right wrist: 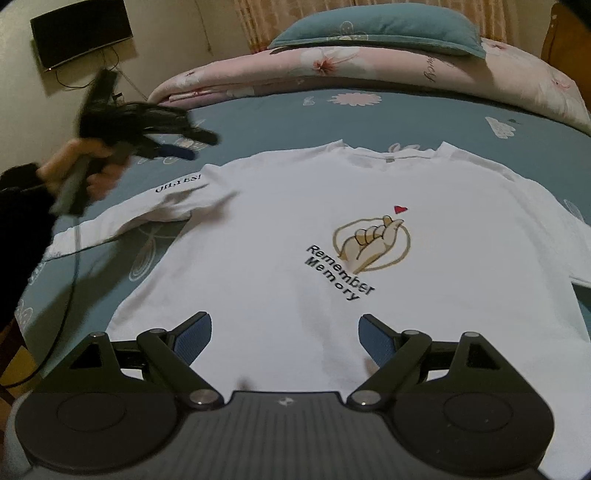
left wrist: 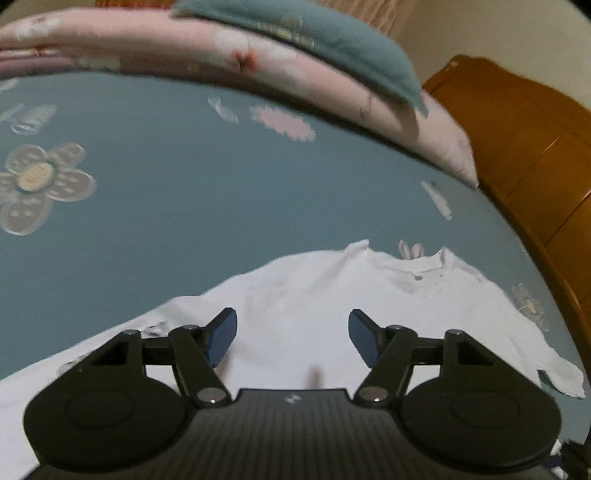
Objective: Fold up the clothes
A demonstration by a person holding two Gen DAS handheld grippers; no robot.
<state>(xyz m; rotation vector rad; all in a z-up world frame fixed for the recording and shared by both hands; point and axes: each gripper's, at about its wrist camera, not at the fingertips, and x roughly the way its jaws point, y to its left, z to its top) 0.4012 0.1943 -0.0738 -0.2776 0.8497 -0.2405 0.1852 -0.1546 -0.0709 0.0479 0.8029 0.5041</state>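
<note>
Your white T-shirt (right wrist: 314,229) lies flat, print side up, on the teal flowered bedsheet (right wrist: 258,114), its collar toward the far side of the bed and its hem nearest you. Beyond the collar a rolled pink floral quilt (right wrist: 351,70) runs across the bed with a teal pillow (right wrist: 376,29) resting on top of it, well apart from the shirt. A wooden bed frame (left wrist: 524,147) edges the mattress on the right of the left wrist view, and a dark screen (right wrist: 81,33) hangs on the wall at the far left, cables trailing beneath it. Your right gripper (right wrist: 284,339) hovers over the hem with its blue pads wide apart and nothing between them. Your left gripper (left wrist: 291,336) also stands open and empty over the shirt; in the right wrist view it appears held in your hand (right wrist: 74,166) above the left sleeve (right wrist: 122,214), but it is smeared by motion blur, so you cannot tell whether it touches the cloth. Its cable (right wrist: 70,295) drops across the sleeve end and off the bed edge. The right sleeve runs out of frame, and the small lettering on the left sleeve is too blurred to read.
</note>
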